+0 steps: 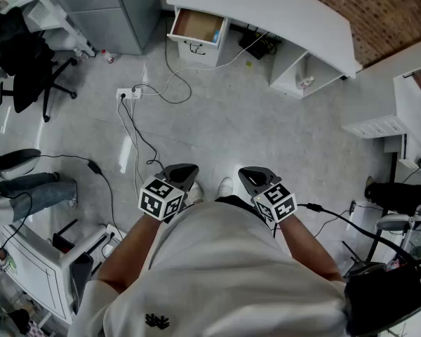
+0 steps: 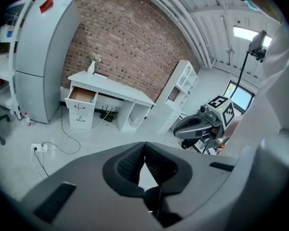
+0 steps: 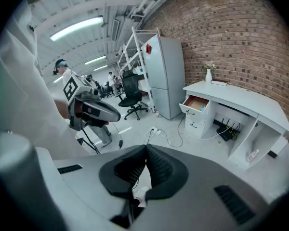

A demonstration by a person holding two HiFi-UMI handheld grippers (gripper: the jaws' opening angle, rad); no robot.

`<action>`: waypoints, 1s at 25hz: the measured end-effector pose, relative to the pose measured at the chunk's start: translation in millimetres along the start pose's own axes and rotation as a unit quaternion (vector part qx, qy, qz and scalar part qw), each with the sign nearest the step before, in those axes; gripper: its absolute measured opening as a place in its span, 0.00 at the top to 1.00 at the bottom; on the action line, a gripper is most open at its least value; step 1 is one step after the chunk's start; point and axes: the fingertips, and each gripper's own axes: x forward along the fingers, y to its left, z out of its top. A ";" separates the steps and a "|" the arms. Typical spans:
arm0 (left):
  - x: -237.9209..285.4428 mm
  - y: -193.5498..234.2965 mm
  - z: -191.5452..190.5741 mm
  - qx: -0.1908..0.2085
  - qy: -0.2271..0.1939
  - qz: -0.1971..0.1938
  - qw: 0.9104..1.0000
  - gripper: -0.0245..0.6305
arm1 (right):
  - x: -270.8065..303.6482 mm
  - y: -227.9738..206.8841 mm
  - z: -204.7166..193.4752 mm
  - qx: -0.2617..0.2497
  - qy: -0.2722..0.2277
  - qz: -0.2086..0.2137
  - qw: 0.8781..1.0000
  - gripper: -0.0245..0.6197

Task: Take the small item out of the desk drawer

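Head view: the person stands on the floor, well apart from the white desk at the far side. The desk's top drawer is already pulled open, and a small bluish item lies at its right end. The left gripper and right gripper are held close to the body.

Left gripper view: its jaws are pressed together with nothing between them, and the open drawer shows far off to the left.

Right gripper view: its jaws likewise meet, empty, and the drawer is far ahead to the right.

The task looks barely begun. The drawer is open, but walking over, reaching in and lifting the item out all remain.
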 end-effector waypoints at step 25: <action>177.2 134.4 184.1 0.020 0.035 0.109 0.993 0.92 | 64.0 -267.6 118.4 0.006 -0.042 0.024 0.999 0.80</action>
